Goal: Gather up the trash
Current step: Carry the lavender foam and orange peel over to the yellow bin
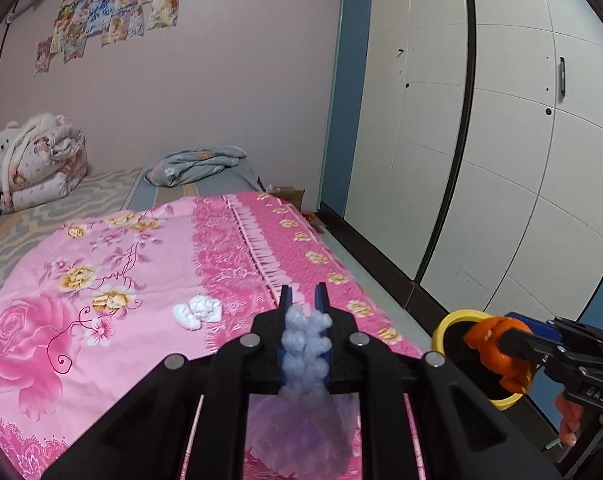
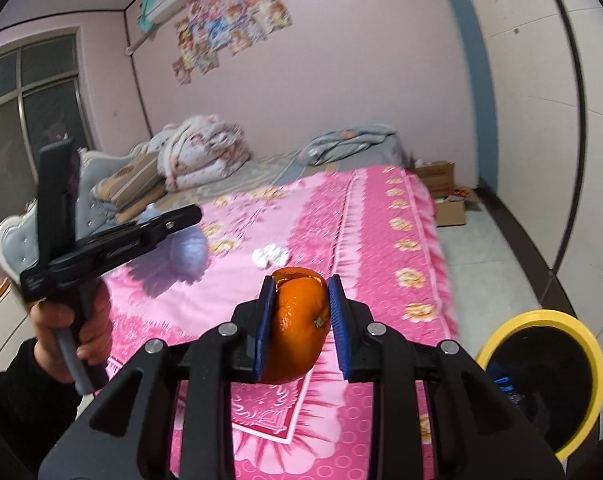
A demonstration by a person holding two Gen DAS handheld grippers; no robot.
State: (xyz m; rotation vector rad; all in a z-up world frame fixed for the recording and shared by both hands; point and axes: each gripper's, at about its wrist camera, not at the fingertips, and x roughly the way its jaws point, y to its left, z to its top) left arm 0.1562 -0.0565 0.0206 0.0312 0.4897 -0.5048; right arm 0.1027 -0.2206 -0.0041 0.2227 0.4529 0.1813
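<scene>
Left gripper (image 1: 304, 304) clamped on plastic wad (image 1: 306, 342); right gripper (image 2: 299, 312) pinching orange peel (image 2: 298, 326), bin (image 2: 541, 380) just right, ready for dropping. Tissue (image 1: 197, 312) ahead on bed (image 1: 101, 280).

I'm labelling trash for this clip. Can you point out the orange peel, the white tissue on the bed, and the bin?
orange peel (image 2: 299, 322): right wrist view, on its outer skin between the jaws.
white tissue (image 1: 197, 312): left wrist view, middle of the wad.
bin (image 2: 541, 318): right wrist view, on its yellow rim.

pink wall (image 1: 181, 100), white wardrobe (image 1: 501, 140), bed (image 1: 101, 272)
</scene>
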